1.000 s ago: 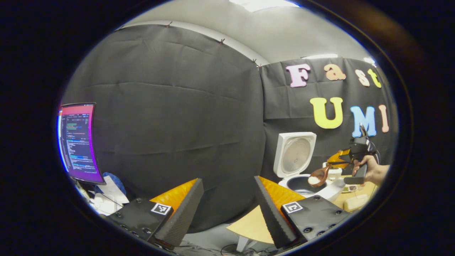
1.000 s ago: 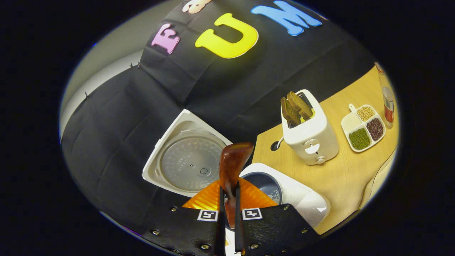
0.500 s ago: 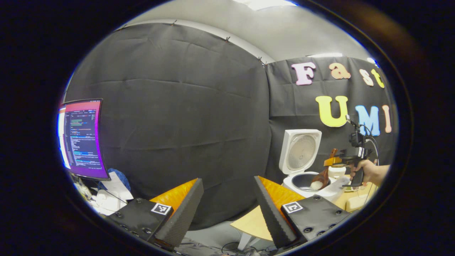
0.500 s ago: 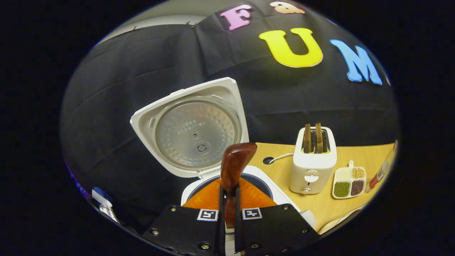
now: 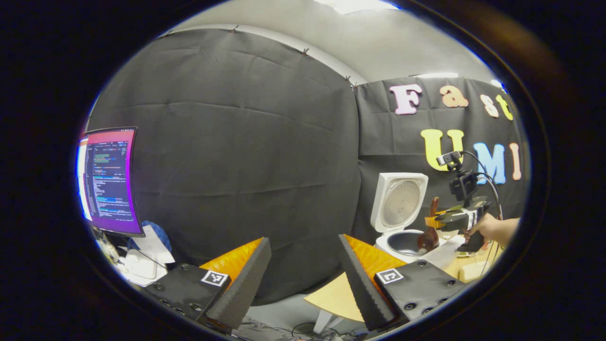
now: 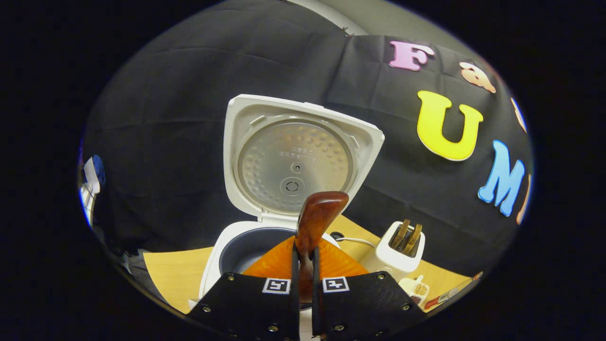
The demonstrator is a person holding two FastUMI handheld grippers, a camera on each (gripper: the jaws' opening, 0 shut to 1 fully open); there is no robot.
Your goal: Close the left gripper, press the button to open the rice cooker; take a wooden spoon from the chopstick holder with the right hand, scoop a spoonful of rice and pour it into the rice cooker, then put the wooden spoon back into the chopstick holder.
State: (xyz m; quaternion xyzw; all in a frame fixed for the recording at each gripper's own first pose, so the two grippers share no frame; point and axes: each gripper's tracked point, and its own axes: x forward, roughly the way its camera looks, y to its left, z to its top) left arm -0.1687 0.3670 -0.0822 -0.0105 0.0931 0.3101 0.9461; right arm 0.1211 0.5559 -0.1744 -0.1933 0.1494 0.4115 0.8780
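The wooden spoon (image 6: 315, 220) is pinched by the right gripper (image 6: 303, 279), bowl tipped over the rice cooker (image 6: 236, 246) pot at 6 o'clock under its raised lid. Grains could be spilled onto the rim if it is withdrawn early — the left gripper (image 5: 300, 279) is held spread apart, idle.

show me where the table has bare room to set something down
Bare table shows left of the rice cooker, out to the edge. The right side is crowded: toaster, a small dish and a red-ended stick pack the strip. Over the pot, the right gripper holds the spoon.
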